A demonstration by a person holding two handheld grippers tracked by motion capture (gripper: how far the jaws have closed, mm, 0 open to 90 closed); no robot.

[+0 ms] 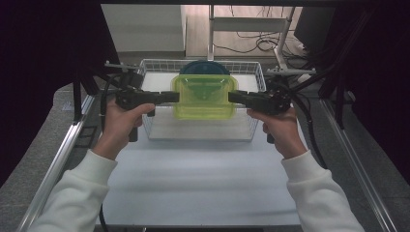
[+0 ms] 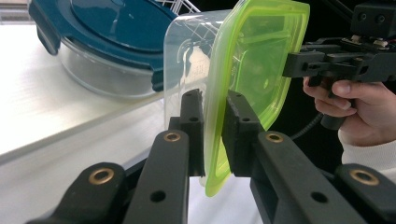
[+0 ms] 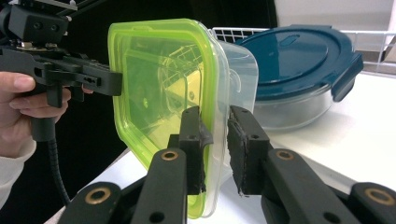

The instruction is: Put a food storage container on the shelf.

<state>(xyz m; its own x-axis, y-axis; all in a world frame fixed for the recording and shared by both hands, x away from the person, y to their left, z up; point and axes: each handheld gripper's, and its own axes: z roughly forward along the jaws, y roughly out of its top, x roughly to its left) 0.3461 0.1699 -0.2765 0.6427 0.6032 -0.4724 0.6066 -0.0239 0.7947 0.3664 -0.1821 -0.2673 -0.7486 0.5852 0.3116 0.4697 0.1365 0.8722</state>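
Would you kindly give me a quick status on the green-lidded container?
Left gripper and right gripper shut on green-lidded container, one each side. Container lifted above wire basket. Blue-lidded bowl behind, apart.

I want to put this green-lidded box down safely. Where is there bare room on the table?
The white table between the wire basket and the person's sleeves is bare and widest. Inside the basket, the front floor is free. Its back is crowded by the blue-lidded bowl, right behind the green-lidded box.

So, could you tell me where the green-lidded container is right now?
In the high view the green-lidded container hangs mid-frame above the wire basket, between the left gripper and right gripper.
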